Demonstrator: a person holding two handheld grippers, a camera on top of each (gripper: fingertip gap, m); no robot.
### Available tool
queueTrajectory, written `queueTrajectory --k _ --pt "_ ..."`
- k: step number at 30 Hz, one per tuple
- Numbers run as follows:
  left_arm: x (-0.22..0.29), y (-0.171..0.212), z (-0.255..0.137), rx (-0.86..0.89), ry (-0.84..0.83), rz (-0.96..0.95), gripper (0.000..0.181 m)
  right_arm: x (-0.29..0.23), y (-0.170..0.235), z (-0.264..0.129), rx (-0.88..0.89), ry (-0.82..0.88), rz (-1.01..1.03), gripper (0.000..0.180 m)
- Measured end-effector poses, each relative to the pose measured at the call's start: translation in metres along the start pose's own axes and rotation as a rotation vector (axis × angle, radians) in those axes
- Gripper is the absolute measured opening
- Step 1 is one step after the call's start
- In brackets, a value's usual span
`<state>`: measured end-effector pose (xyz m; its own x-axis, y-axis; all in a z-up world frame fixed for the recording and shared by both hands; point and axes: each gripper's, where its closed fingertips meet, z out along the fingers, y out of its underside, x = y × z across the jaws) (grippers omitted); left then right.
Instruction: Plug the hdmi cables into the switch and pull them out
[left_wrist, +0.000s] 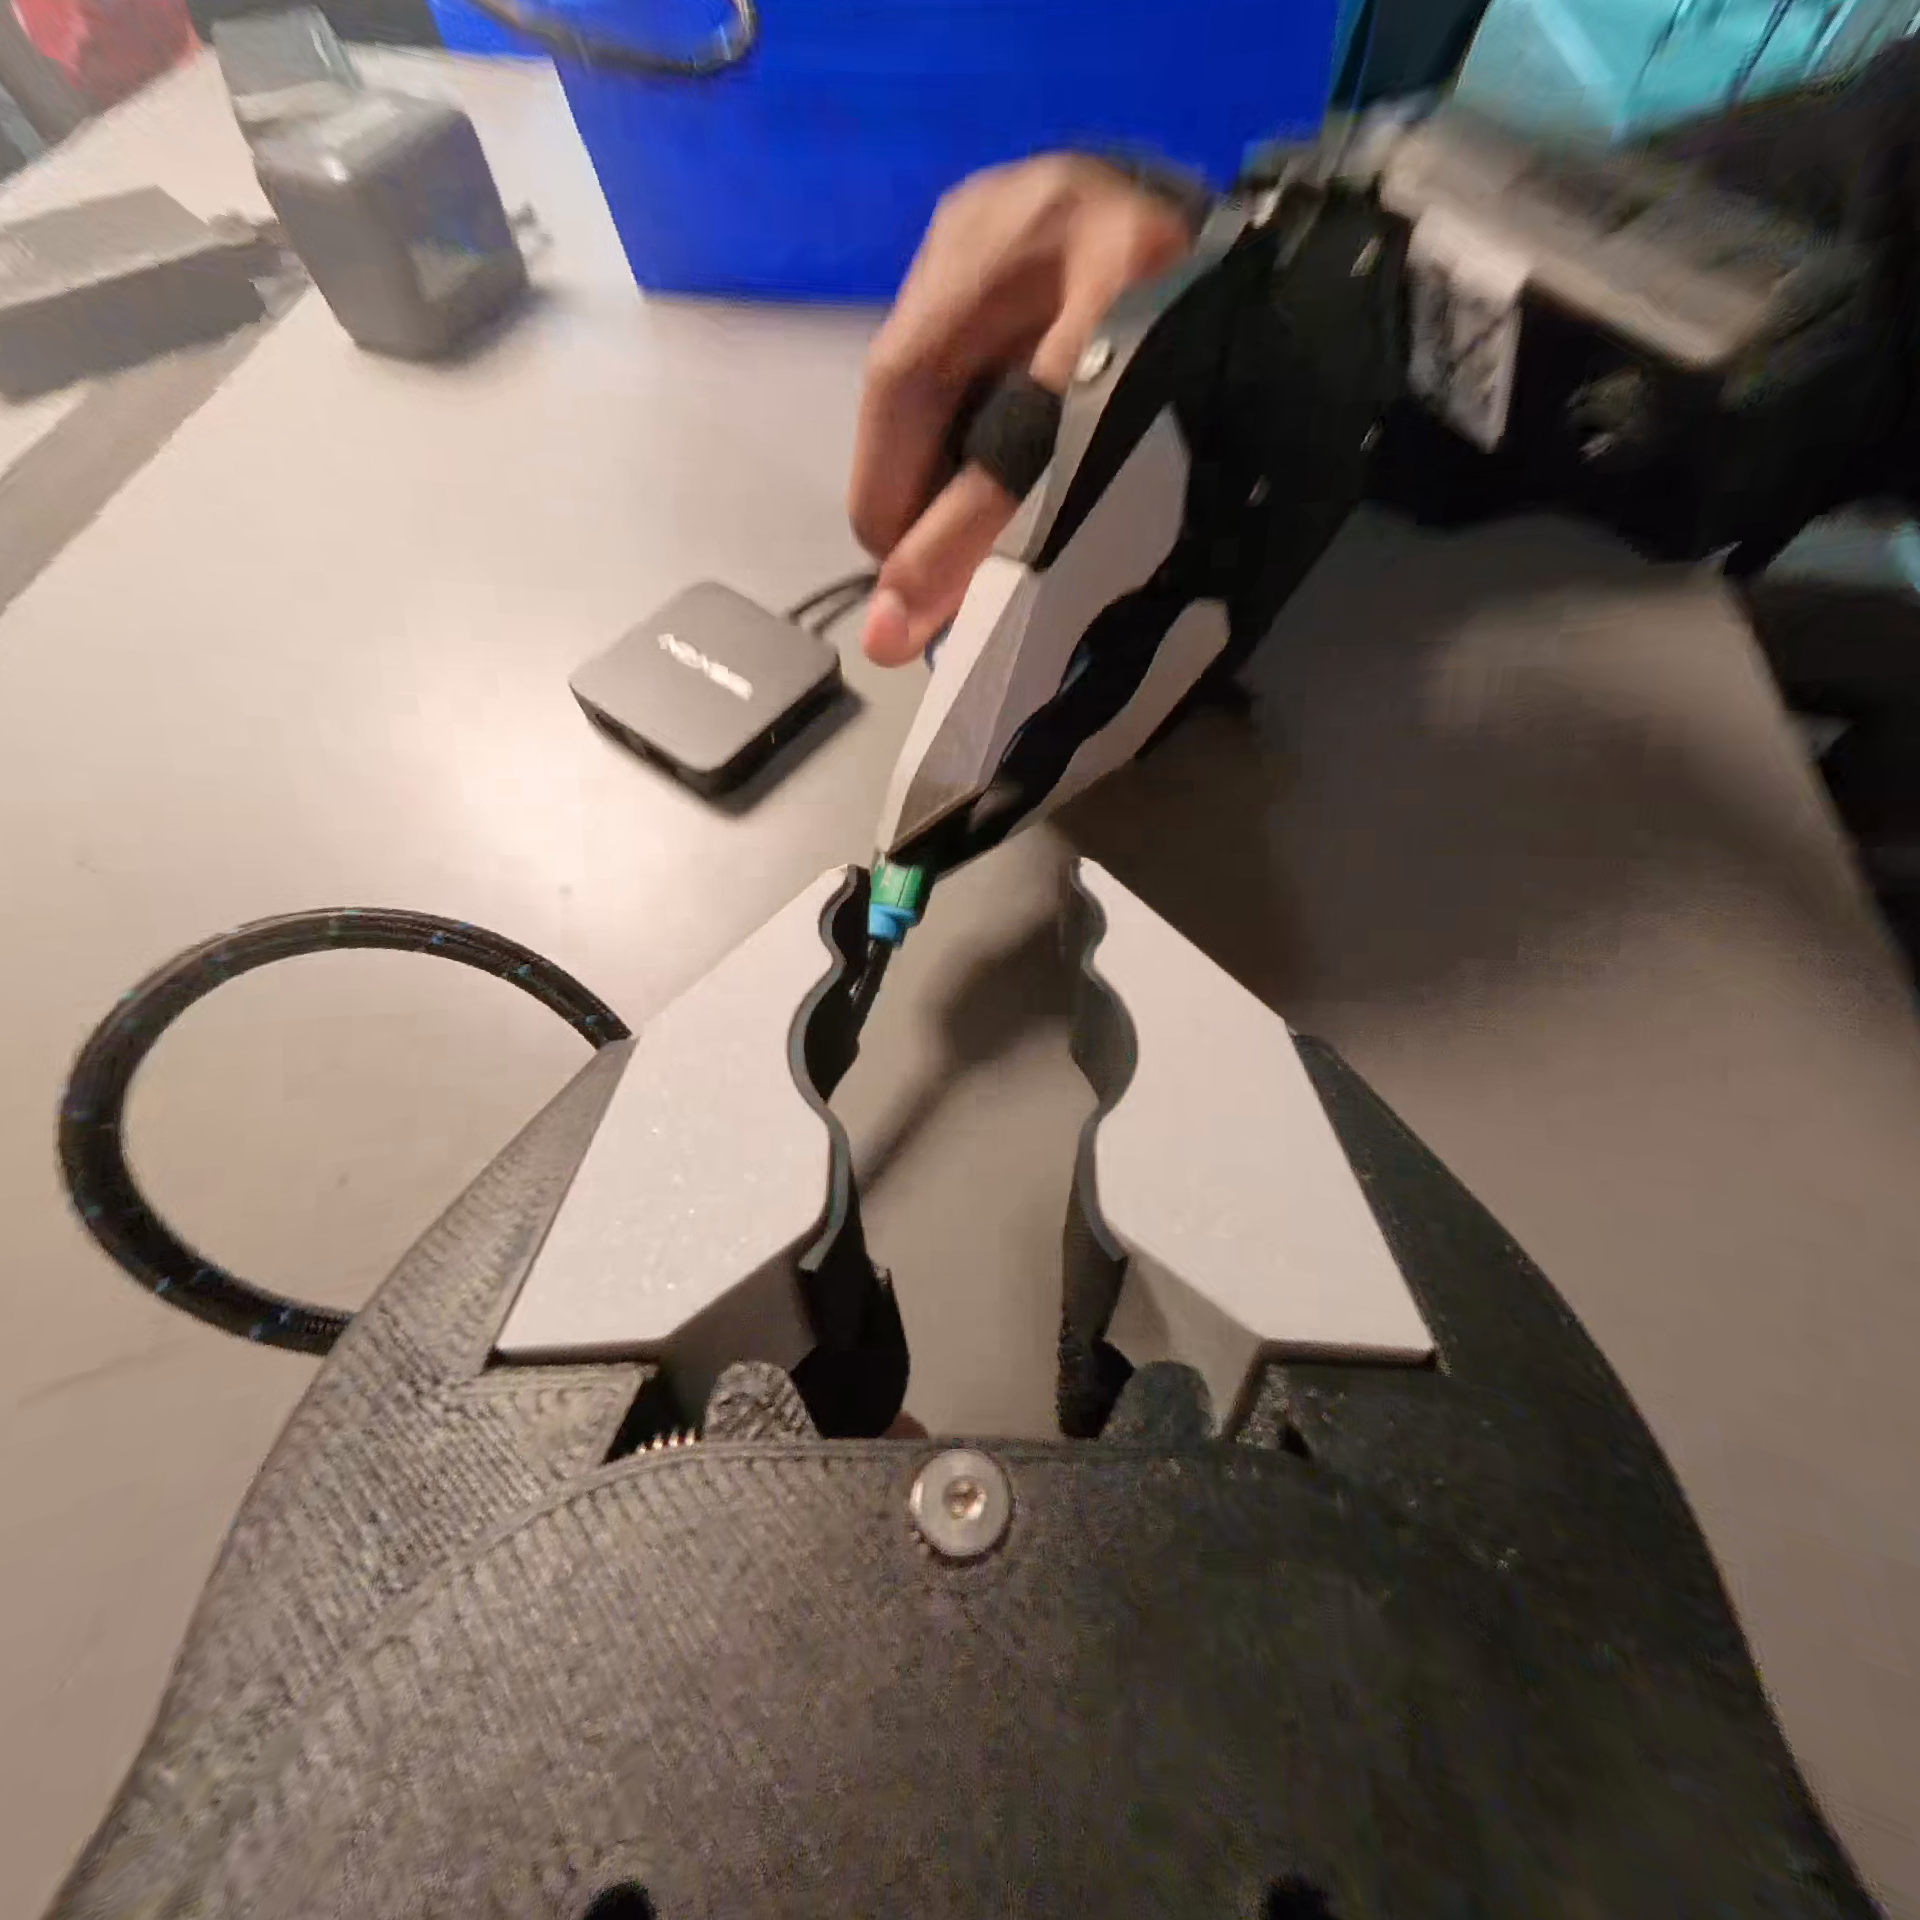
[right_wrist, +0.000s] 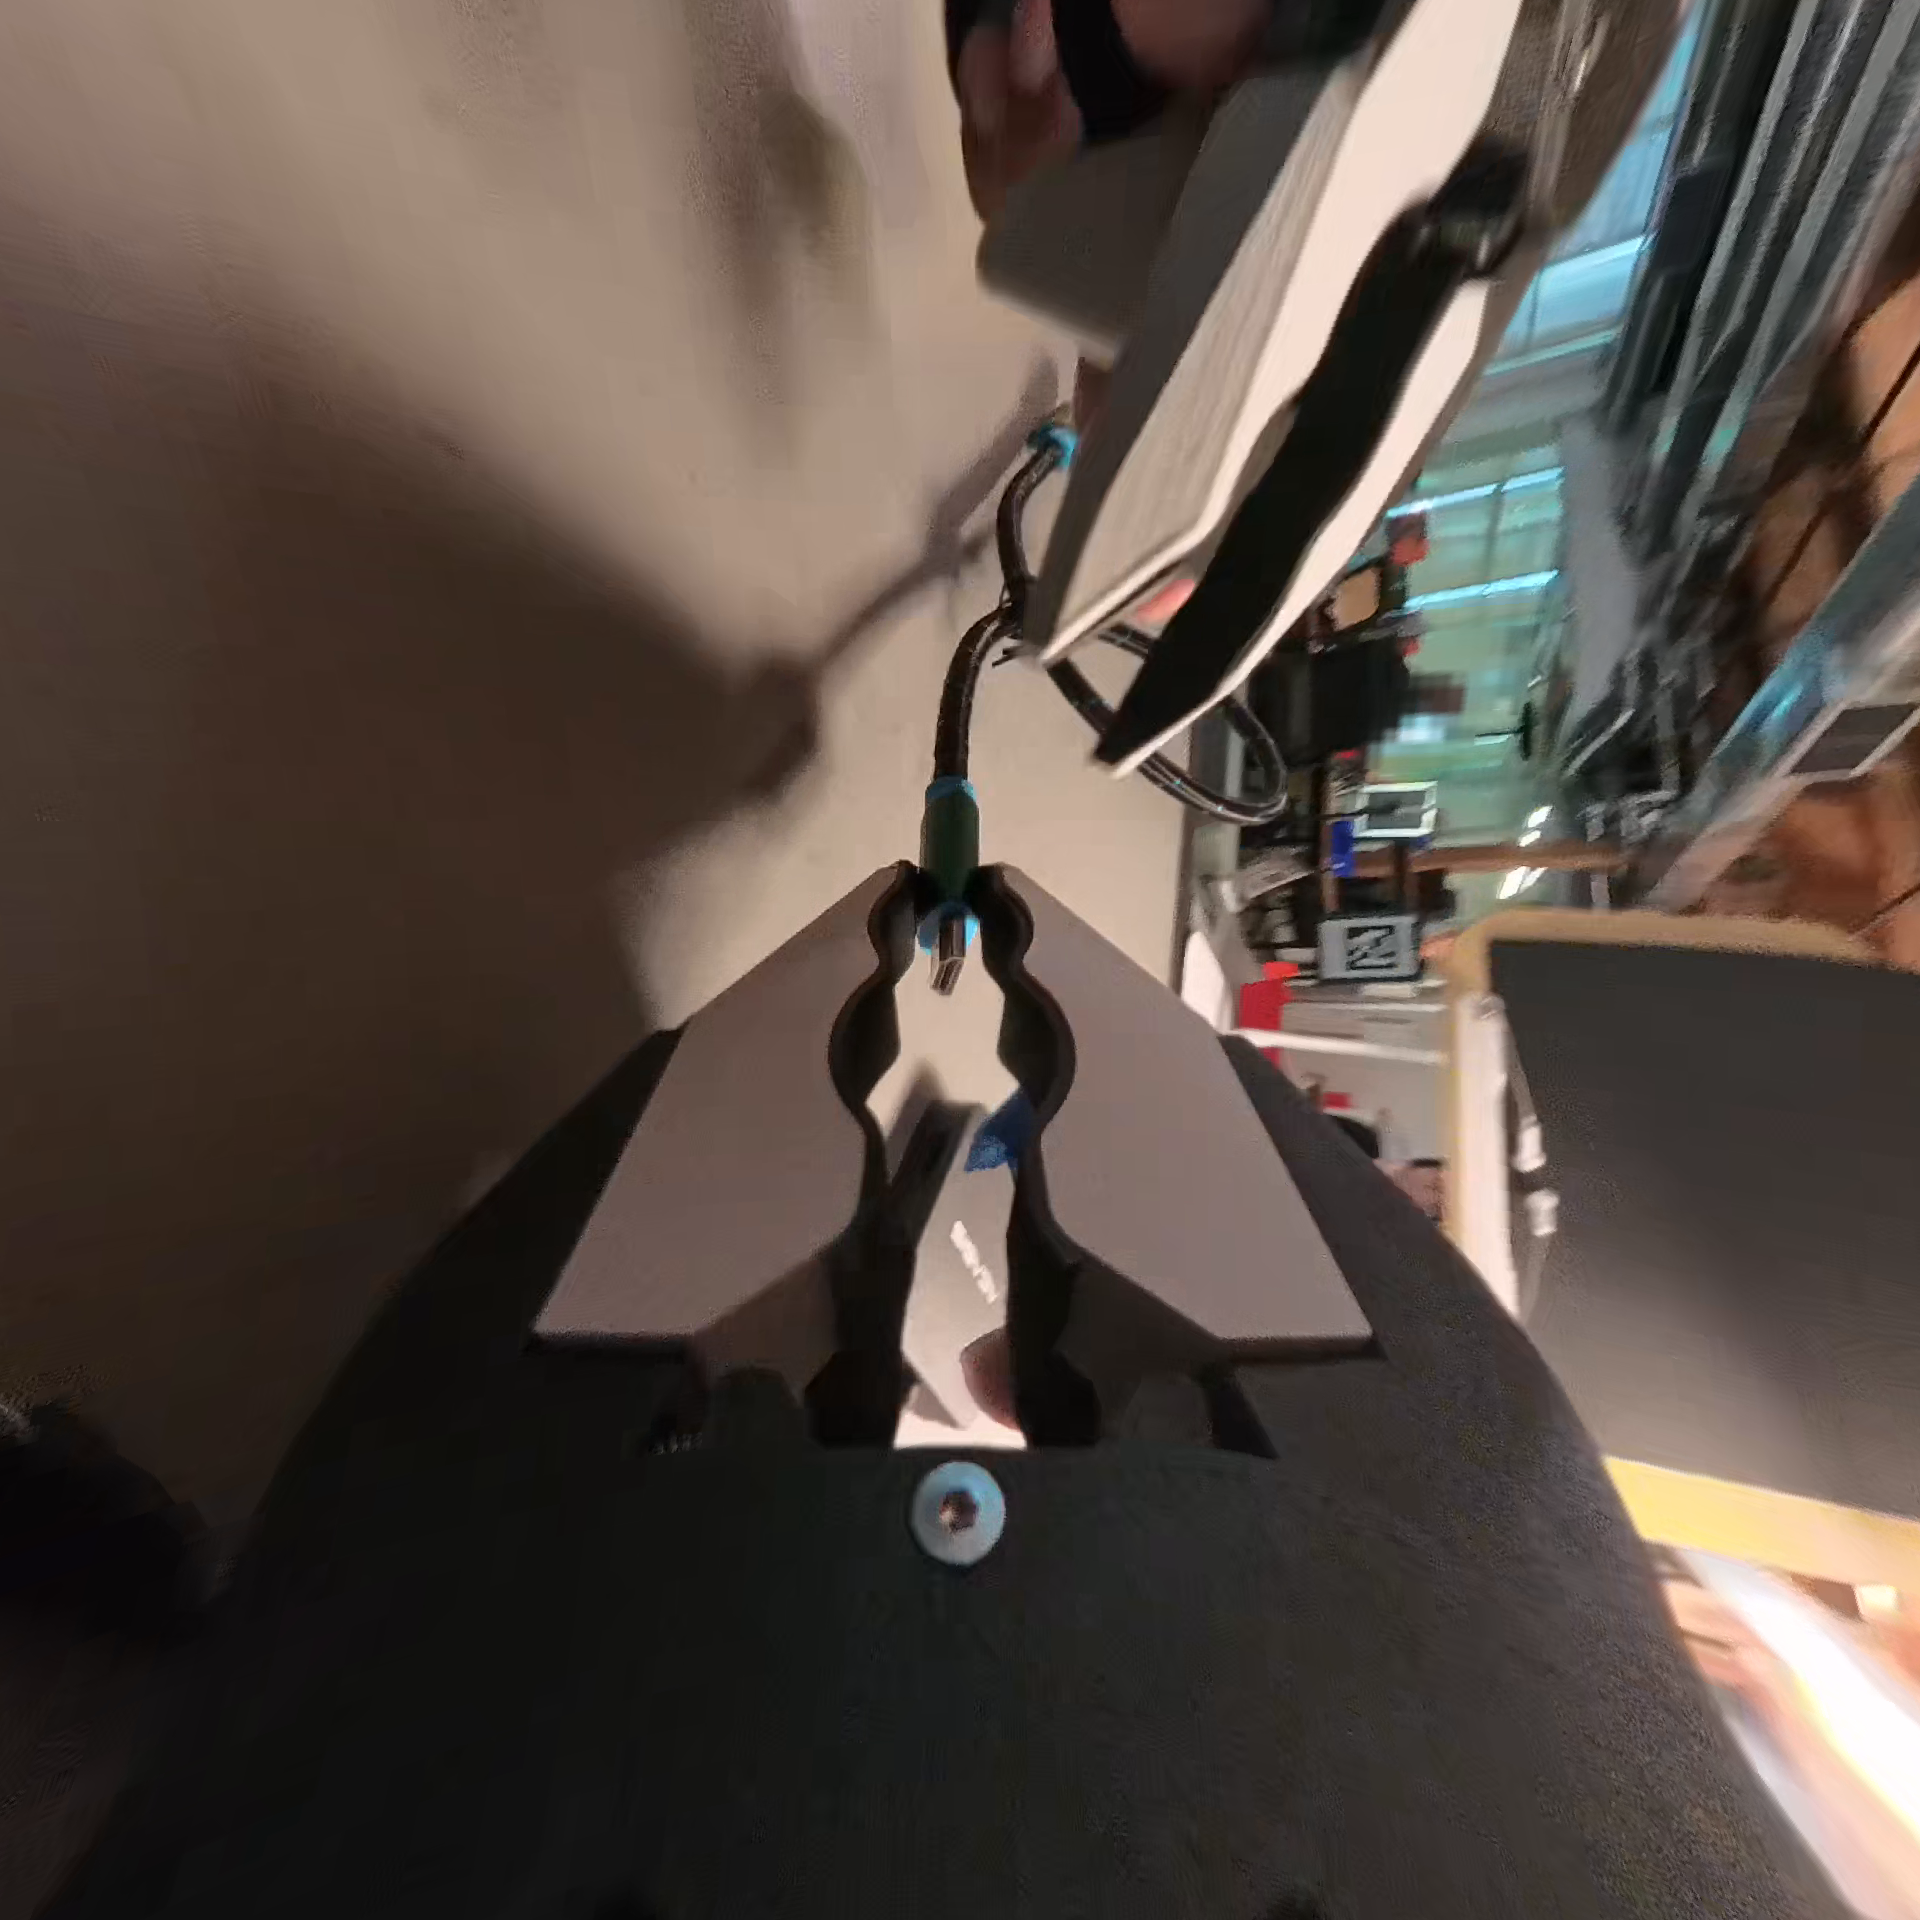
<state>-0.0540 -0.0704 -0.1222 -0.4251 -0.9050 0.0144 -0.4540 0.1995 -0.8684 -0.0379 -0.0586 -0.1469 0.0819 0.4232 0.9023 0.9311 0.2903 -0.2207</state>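
Right hand-held gripper (right_wrist: 948, 894): clamped on green HDMI plug (right_wrist: 951, 844). Left hand-held gripper (left_wrist: 961, 883): jaws wide, empty. HDMI switch (left_wrist: 707, 686): on desk (left_wrist: 364, 644).

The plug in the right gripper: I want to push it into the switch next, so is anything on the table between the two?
Nothing visible blocks it. The right gripper holds the plug above bare table, with the switch lying apart beyond it. The open left gripper sits on the near side, not between them.
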Motion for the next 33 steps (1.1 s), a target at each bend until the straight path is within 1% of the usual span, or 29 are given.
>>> queueTrajectory --k 2,3,5,9,11,13,14,16,19,21,23,26,28,29,31,33 --pt "0.001 0.017 0.007 -0.092 -0.002 0.000 0.034 0.001 -0.007 0.002 -0.004 0.043 -0.111 0.015" --pt "-0.003 0.022 0.010 -0.117 -0.023 -0.013 0.035 0.000 -0.010 0.003 -0.010 0.058 -0.158 0.015" --pt "-0.007 0.027 0.012 -0.137 -0.039 -0.024 0.035 0.001 -0.012 0.005 -0.016 0.081 -0.217 0.015" --pt "-0.009 0.033 0.011 -0.167 -0.047 -0.018 0.029 0.000 -0.012 0.006 -0.015 0.112 -0.293 0.016" --pt "-0.004 0.038 0.012 -0.190 -0.014 -0.029 0.029 -0.003 -0.015 0.006 0.010 0.093 -0.291 0.016" --pt "0.005 0.044 0.013 -0.190 0.051 -0.033 0.034 -0.009 -0.018 0.005 0.035 0.066 -0.279 0.016" --pt "0.006 0.045 0.013 -0.175 0.068 -0.035 0.033 -0.010 -0.020 0.005 0.044 0.063 -0.278 0.016" --pt "0.004 0.042 0.010 -0.147 0.091 -0.085 0.017 -0.008 -0.023 0.004 0.063 0.064 -0.254 0.017" --pt "0.004 0.040 0.009 -0.128 0.105 -0.092 0.016 -0.006 -0.021 0.003 0.064 0.057 -0.198 0.017" --pt "0.000 0.037 0.012 -0.127 0.068 -0.071 0.015 -0.005 -0.013 0.002 0.046 0.042 -0.104 0.017" --pt "-0.006 0.034 0.017 -0.126 0.023 -0.089 0.014 0.001 0.001 -0.003 0.018 0.013 0.058 0.021" --pt "-0.024 0.036 0.024 -0.158 -0.131 -0.073 0.014 0.019 0.044 -0.011 -0.092 0.009 0.371 0.042" --pt "-0.034 0.037 0.027 -0.187 -0.228 -0.034 0.013 0.021 0.077 -0.016 -0.188 -0.023 0.581 0.067" --pt "-0.037 0.037 0.028 -0.199 -0.269 -0.013 0.013 0.019 0.089 -0.019 -0.219 -0.053 0.690 0.076" --pt "-0.043 0.036 0.029 -0.218 -0.345 0.033 0.013 0.011 0.107 -0.022 -0.256 -0.121 0.901 0.088" --pt "-0.047 0.034 0.031 -0.235 -0.401 0.076 0.012 -0.001 0.115 -0.022 -0.286 -0.187 1.053 0.086"
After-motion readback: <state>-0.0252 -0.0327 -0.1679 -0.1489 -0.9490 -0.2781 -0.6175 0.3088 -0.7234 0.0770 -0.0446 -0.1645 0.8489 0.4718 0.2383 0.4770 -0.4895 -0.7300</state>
